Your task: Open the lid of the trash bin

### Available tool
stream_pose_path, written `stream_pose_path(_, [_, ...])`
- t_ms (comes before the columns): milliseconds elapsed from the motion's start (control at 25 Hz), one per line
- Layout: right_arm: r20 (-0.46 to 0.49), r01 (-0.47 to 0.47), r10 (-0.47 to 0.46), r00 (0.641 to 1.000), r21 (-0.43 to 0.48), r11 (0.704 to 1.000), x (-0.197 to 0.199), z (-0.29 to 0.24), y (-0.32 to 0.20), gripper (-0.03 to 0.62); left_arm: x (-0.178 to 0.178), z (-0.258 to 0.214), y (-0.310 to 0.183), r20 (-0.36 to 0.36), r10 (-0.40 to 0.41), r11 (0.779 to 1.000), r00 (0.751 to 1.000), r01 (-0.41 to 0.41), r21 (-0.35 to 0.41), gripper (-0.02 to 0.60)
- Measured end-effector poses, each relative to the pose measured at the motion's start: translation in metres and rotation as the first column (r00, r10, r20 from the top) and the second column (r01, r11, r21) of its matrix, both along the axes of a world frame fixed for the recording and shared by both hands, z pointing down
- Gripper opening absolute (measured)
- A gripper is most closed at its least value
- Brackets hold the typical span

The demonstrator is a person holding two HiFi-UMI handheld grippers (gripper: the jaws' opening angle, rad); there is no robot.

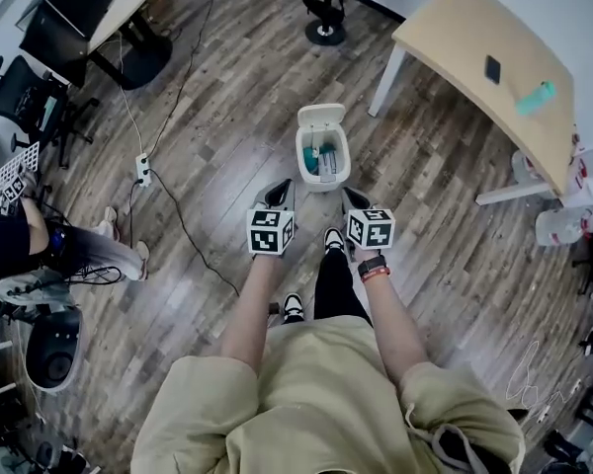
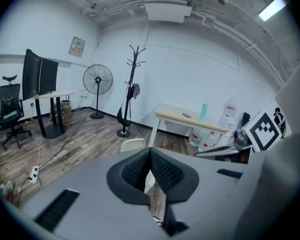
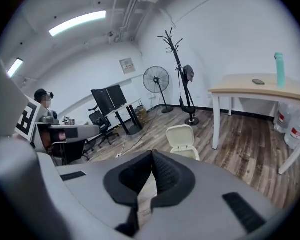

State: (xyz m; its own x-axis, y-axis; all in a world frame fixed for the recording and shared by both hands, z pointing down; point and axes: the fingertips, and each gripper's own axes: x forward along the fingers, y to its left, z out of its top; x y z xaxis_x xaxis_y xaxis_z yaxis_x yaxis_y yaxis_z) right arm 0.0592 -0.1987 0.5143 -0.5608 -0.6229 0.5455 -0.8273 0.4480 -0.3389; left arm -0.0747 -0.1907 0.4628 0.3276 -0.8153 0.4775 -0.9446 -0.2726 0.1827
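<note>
Trash bin (image 1: 323,185) lid (image 1: 321,117) stands up, job looks done, so my left gripper (image 1: 280,191) and right gripper (image 1: 354,200) hang clear, both pinched closed, empty.

The bin (image 1: 323,183) is smooth white plastic, the floor (image 1: 237,117) streaked matt wood planks, the desk (image 1: 455,28) pale wood.

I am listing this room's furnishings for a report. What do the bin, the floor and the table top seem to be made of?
Bin: probably plastic, cream and smooth, with rounded moulded corners and a thin raised lid.
Floor: wood or laminate planks, grey-brown and matte; grain and seams show.
Table top: pale wood or veneer, matte; even tan, no gloss.
</note>
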Motion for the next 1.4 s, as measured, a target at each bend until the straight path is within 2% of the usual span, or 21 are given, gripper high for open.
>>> stream_pose_path(200, [-0.033, -0.002, 0.006, 0.999, 0.103, 0.995, 0.000, -0.057, 0.036, 0.012, -0.008, -0.054, 0.037, -0.014, -0.033, 0.996, 0.999, 0.034, 0.082, 0.023])
stream_pose_path(480, [-0.015, -0.064, 0.069, 0.997, 0.232, 0.971, 0.019, -0.128, 0.077, 0.012, -0.002, -0.114, 0.091, 0.022, -0.015, 0.981, 1.000, 0.010, 0.196, 0.023])
stream_pose_path(880, [0.035, -0.126, 0.123, 0.992, 0.416, 0.900, 0.029, -0.225, 0.141, 0.012, 0.003, -0.187, 0.161, 0.010, -0.012, 0.941, 1.000, 0.007, 0.339, 0.023])
stream_pose_path(1160, [0.065, -0.149, 0.135, 0.989, 0.499, 0.854, 0.019, -0.273, 0.171, 0.014, -0.013, -0.220, 0.193, 0.001, -0.025, 0.913, 1.000, 0.022, 0.407, 0.023])
stream_pose_path(1400, [0.073, -0.156, 0.138, 0.988, 0.503, 0.850, 0.015, -0.274, 0.188, 0.012, -0.014, -0.230, 0.207, 0.002, -0.021, 0.899, 1.000, 0.018, 0.437, 0.023])
